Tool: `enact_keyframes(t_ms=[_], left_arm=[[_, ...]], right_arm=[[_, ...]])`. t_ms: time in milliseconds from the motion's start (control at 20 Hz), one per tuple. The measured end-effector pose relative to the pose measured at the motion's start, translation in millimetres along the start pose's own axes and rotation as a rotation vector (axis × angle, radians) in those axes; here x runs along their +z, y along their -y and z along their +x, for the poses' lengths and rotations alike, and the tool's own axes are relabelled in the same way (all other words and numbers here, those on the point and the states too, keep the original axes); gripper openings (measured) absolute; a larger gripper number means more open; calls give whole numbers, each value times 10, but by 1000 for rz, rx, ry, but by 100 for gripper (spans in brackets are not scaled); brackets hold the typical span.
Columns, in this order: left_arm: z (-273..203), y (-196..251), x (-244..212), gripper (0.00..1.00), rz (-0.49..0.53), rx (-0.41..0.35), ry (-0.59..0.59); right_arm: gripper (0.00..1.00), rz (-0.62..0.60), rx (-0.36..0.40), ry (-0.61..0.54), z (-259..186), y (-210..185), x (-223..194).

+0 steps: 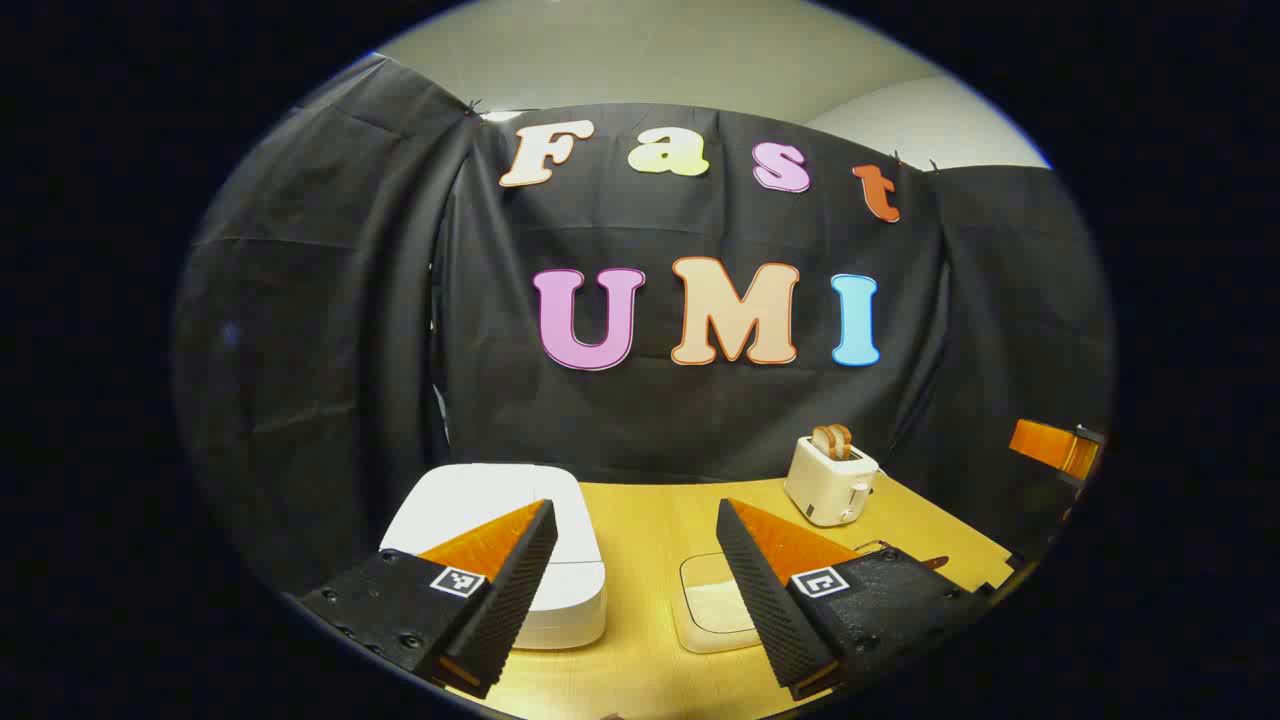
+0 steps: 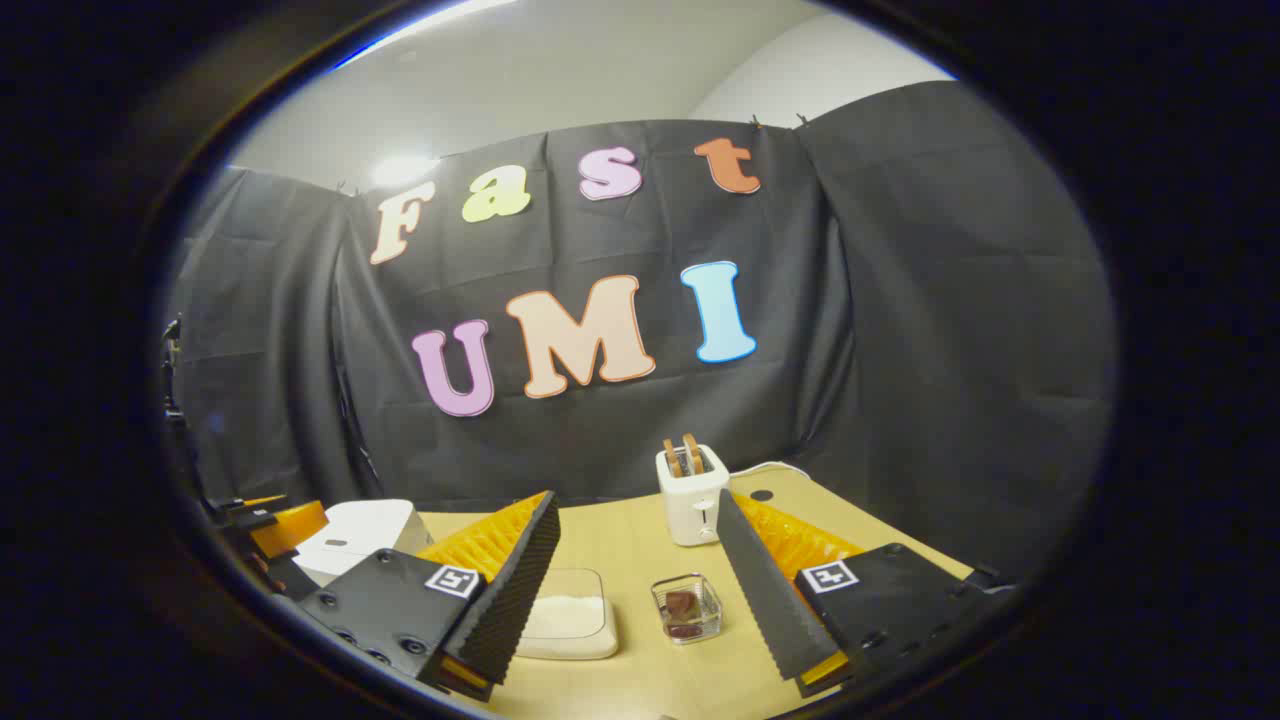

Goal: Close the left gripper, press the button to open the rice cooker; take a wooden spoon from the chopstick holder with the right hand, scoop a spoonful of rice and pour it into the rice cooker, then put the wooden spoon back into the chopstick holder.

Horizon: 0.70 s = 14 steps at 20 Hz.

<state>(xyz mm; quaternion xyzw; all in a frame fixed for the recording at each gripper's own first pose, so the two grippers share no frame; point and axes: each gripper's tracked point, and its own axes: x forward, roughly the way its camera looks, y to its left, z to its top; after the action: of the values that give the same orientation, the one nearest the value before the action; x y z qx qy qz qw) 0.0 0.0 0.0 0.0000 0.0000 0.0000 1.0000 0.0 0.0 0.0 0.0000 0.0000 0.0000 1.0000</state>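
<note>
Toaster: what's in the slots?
Two brown bread slices stand upright in the white toaster, tops poking above the slots; the left gripper view shows the same. Their lower parts are hidden inside the body.

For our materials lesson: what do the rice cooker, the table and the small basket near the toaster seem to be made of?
Rice cooker: probably plastic, smooth white satin shell with rounded corners and a soft sheen.
Table: wood or wood-look laminate, pale yellow with faint grain; which one is unclear.
Small basket: apparently clear plastic or glass, see-through walls showing dark contents.
</note>
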Motion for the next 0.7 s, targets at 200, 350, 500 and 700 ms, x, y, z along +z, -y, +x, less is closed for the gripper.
enact_keyframes(t_ms=[200,350,500,700], left_arm=[[4,-10,-43,95,-28,6,-11],[0,-59,-66,95,-39,13,-15],[3,-95,-67,94,-41,24,-17],[-7,-139,-75,94,-38,35,-17]], right_arm=[[99,-5,19,-6,26,-47,-11],[99,-5,27,1,36,-67,23],[99,-10,31,2,45,-80,19],[99,-15,29,-8,39,-70,-29]])
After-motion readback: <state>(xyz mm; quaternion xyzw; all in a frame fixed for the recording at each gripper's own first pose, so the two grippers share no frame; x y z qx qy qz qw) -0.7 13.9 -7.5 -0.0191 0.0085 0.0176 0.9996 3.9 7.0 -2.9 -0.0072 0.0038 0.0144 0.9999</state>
